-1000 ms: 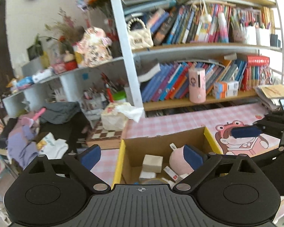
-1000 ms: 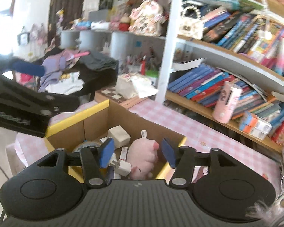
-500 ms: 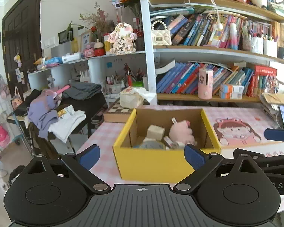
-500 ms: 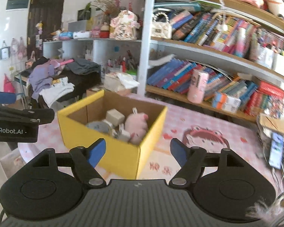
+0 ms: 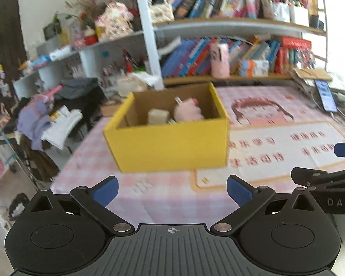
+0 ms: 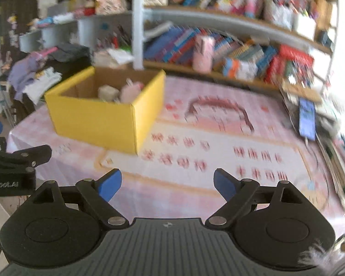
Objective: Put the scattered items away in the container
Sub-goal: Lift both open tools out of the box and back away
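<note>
A: Where the left view faces the yellow box [image 5: 172,145] on the surface [image 5: 172,197], what lies inside?
B: A pink plush [image 5: 188,112]. Left hand-held gripper [image 5: 172,189] wide, opening, empty.
A: The right view?
B: A phone [image 6: 307,119]; right hand-held gripper [image 6: 166,185] opening, empty.

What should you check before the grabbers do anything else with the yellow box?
1. Left hand-held gripper holds nothing: ok, jaws opening with only tablecloth between them.
2. Right hand-held gripper holds nothing: ok, jaws opening, nothing between them.
3. Yellow box upright on the table: ok.
4. Pink plush toy and beige block inside the box: ok.
5. No loose items left on the pink tablecloth: cannot tell; its right edge is blurred and cluttered.
</note>
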`<state>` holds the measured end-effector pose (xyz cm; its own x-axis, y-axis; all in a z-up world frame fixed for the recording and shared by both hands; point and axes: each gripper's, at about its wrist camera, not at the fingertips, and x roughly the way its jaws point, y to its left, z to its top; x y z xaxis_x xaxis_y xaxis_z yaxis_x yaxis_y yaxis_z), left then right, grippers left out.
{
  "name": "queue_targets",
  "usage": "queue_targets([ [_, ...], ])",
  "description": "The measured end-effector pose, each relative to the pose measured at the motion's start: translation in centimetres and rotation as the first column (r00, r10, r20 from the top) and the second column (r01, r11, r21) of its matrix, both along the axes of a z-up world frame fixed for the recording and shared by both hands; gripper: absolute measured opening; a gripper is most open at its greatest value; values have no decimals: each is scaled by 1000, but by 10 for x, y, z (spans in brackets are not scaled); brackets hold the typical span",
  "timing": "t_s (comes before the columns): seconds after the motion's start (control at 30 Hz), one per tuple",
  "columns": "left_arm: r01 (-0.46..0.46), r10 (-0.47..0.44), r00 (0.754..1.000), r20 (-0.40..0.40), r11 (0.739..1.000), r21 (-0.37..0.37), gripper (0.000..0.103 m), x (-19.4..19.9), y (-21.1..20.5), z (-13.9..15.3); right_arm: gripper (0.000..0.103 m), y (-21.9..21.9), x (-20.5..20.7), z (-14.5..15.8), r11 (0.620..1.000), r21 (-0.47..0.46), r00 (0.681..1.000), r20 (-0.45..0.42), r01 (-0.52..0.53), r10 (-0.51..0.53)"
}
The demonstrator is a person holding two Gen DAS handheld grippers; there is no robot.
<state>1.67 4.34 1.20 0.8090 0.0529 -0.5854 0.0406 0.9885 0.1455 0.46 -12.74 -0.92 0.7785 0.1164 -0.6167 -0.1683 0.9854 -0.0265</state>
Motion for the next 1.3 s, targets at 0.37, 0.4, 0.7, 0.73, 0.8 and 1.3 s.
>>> queue_targets([
  [0.37, 48, -48, 992, -114, 999, -2, 103, -4, -22, -19, 95, -24, -9, -22, 995, 13, 986, -138, 98, -95],
  [0.4, 53, -53, 992, -118, 999, -3, 103, -5, -23, -20, 96, -25, -10, -22, 995, 13, 986, -138, 100, -98],
  [0.7, 59, -66, 984, -167, 997, -46, 103, -1, -26, -26, 98, -31, -11, -21, 994, 7, 984, -136, 113, -111],
  [0.73, 58, -66, 983, -170, 997, -48, 103, -1, -26, -26, 98, -31, -11, -20, 993, 7, 984, -136, 114, -113],
  [0.8, 55, -64, 983, -175, 997, -51, 103, -1, -27, -27, 98, -32, -10, -20, 993, 6, 984, -135, 115, -113],
  [1.3, 72, -82, 980, -183, 996, -60, 103, 2, -31, -27, 99, -31, -6, -19, 993, 5, 983, -143, 114, -112],
])
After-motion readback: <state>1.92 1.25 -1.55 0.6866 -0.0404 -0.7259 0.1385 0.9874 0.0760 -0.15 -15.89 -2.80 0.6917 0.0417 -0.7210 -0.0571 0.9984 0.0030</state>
